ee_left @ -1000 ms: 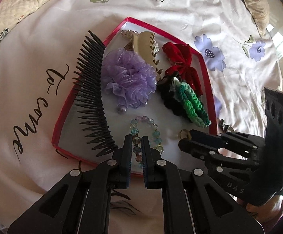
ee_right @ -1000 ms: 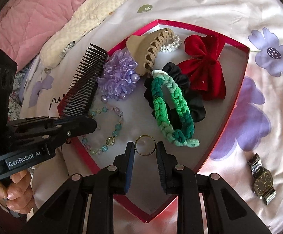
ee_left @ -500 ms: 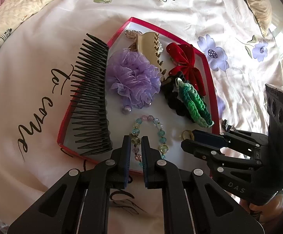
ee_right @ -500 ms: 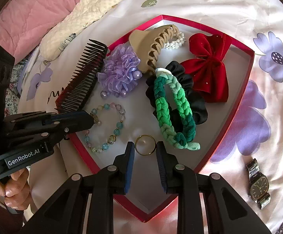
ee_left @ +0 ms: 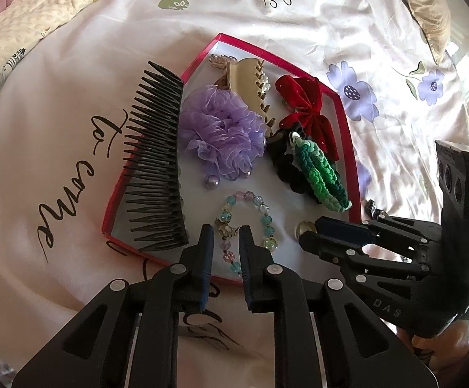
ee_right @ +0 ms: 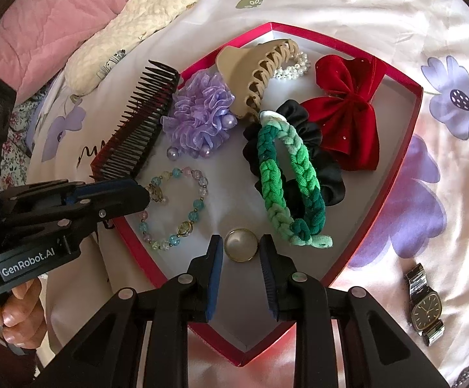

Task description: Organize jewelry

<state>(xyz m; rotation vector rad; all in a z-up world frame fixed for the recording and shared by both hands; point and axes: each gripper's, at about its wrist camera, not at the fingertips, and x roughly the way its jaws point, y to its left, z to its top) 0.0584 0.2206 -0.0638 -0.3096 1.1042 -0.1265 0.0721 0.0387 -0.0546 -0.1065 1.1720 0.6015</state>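
Observation:
A red-rimmed heart-shaped tray (ee_right: 410,135) on the bed holds a purple scrunchie (ee_right: 199,114), beige claw clip (ee_right: 254,68), red bow (ee_right: 347,110), green braided band (ee_right: 286,181) over a black scrunchie, pearl band, beaded bracelet (ee_right: 176,207) and gold ring (ee_right: 240,244). A black comb (ee_left: 157,174) leans over the tray's left rim. My right gripper (ee_right: 241,249) is open with the ring lying between its fingertips. My left gripper (ee_left: 226,236) is open, its fingertips on either side of the bracelet (ee_left: 247,226).
A gold-faced wristwatch (ee_right: 425,307) lies on the floral sheet right of the tray. A cream pillow (ee_right: 131,29) and pink quilt (ee_right: 40,16) lie at the back left. In the left wrist view the right gripper (ee_left: 309,231) reaches in from the right.
Both grippers have drawn back a little from the tray and opened slightly wider. The ring and bracelet have stayed on the tray floor.

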